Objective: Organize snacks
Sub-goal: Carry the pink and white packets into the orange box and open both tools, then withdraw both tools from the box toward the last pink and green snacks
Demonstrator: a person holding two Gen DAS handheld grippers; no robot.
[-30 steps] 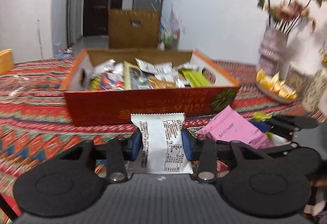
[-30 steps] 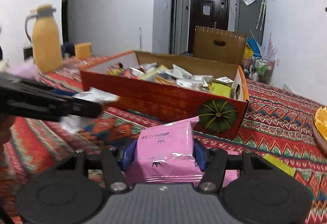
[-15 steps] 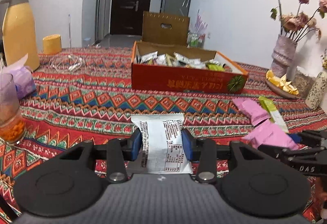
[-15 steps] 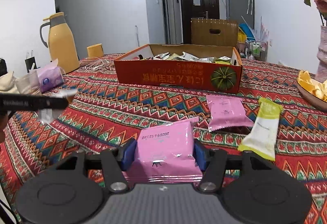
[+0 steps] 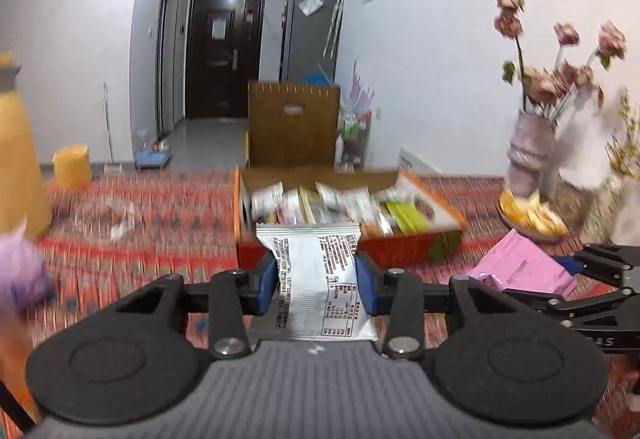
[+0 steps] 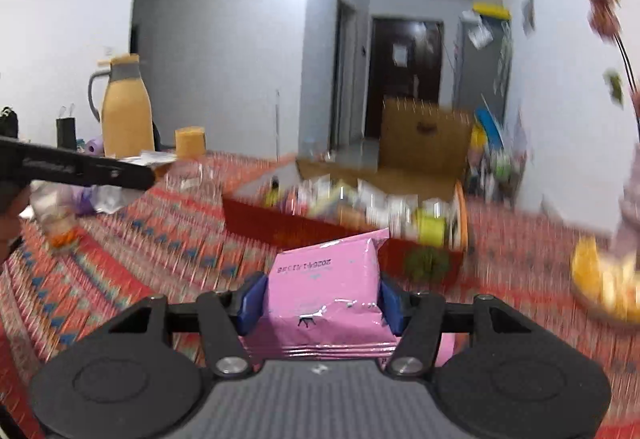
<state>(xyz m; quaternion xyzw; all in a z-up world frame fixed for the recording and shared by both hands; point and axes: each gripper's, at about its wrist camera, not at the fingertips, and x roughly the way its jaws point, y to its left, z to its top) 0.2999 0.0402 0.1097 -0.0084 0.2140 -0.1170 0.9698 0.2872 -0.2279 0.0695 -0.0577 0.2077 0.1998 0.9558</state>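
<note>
Motion blur smears the box (image 6: 344,227) and its snacks (image 6: 384,205) in the right wrist view; single packets cannot be told apart. The plate (image 6: 600,287) is blurred and cut by the right edge. The flask (image 5: 16,159) runs off the left edge.

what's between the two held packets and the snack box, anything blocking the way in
Nothing visible. The white packet and the pink packet face the open-topped snack box over bare tablecloth.
</note>
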